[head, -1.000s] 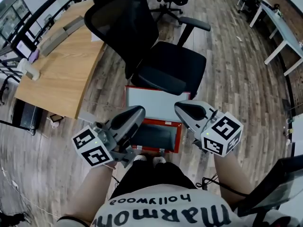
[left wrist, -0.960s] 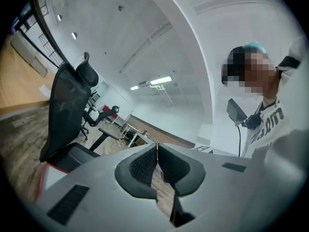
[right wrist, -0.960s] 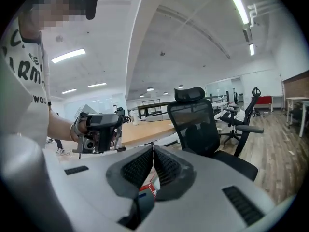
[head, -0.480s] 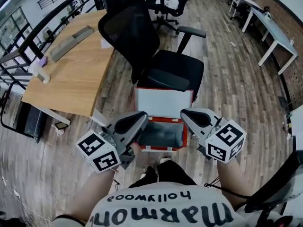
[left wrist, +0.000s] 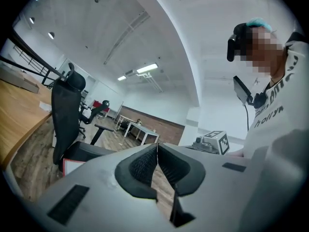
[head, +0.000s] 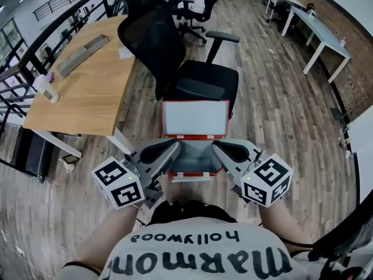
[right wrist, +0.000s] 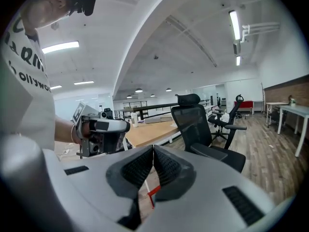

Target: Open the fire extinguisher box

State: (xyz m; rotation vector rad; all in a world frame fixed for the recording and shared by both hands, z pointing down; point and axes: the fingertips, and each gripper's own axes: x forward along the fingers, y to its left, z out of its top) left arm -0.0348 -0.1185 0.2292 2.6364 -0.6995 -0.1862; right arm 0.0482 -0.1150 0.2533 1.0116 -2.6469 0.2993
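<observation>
Lettering shows on the white shirt [head: 192, 258] at the bottom edge of the head view. Upside down, we read "hollywood" beside a larger word beginning "Marmo". Each gripper's cube carries black-and-white square markers. The red fire extinguisher box [head: 194, 116] sits on the wood floor [head: 280, 127], just in front of the black office chair [head: 201, 80]. Its long axis runs left to right, its mouth faces up, and its lid stands raised along the far side with the white inner face toward us. We hold the left gripper [head: 173, 147] and the right gripper [head: 217, 147] over the box's two ends, each with its jaws pressed together and empty.
</observation>
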